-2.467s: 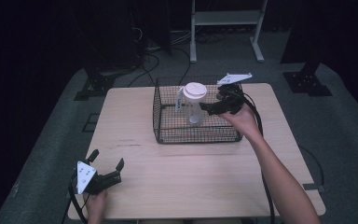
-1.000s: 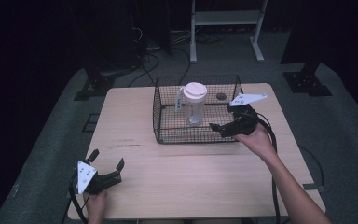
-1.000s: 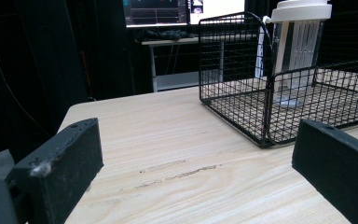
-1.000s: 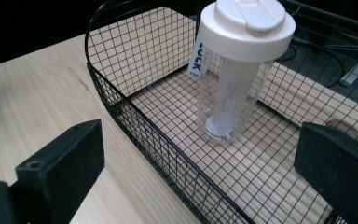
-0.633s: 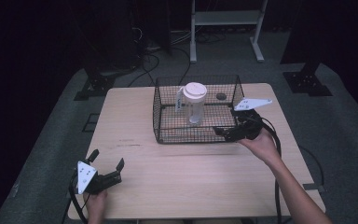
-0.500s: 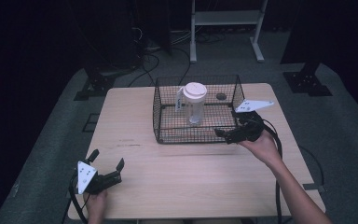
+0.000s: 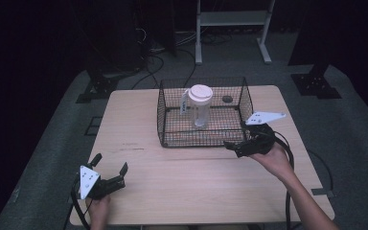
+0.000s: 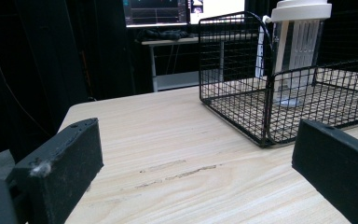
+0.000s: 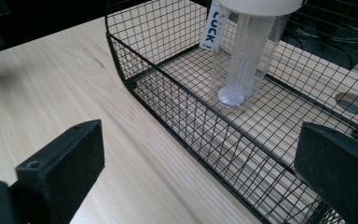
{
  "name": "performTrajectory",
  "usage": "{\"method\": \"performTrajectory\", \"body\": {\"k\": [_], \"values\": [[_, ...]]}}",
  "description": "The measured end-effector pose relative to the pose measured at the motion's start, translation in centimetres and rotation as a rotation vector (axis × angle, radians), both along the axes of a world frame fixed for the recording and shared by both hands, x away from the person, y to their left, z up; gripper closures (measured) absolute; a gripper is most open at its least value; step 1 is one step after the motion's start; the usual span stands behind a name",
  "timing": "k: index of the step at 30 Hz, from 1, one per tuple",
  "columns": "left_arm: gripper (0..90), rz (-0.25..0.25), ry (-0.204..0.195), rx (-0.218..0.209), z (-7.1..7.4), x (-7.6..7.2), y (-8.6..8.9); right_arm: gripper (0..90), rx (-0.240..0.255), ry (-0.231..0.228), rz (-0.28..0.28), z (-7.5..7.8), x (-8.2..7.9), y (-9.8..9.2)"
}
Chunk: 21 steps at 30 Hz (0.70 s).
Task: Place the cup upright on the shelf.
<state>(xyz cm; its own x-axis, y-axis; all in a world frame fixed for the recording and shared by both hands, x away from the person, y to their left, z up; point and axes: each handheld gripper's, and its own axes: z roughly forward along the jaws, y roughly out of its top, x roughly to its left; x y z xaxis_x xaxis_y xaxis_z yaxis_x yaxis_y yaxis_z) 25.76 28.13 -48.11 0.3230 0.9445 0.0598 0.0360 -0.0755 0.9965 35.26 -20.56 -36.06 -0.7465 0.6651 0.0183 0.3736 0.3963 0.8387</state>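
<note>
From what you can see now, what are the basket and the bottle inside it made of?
The basket looks like thin metal wire with a black coating: a fine open grid. The bottle seems to be clear plastic, as the mesh shows through it. Its lid looks like matte white plastic.

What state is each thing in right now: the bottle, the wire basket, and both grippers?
Clear bottle: upright inside the basket, white lid on, tag hanging at its side.
Wire basket: standing on the table, open-topped, holding the bottle.
Right gripper: jaws open, empty, at the basket's near right corner, outside it.
Left gripper: jaws open, empty, resting near the table's front left edge.
Table: bare wood around the basket.
</note>
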Motion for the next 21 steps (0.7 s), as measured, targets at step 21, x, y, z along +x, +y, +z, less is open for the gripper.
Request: {"method": "performTrajectory", "body": {"k": [21], "values": [[0.9, 0.001, 0.001, 0.002, 0.0, 0.0, -0.1, 1.0, -0.007, 0.026, -0.038, -2.4, -2.7, -2.6]]}}
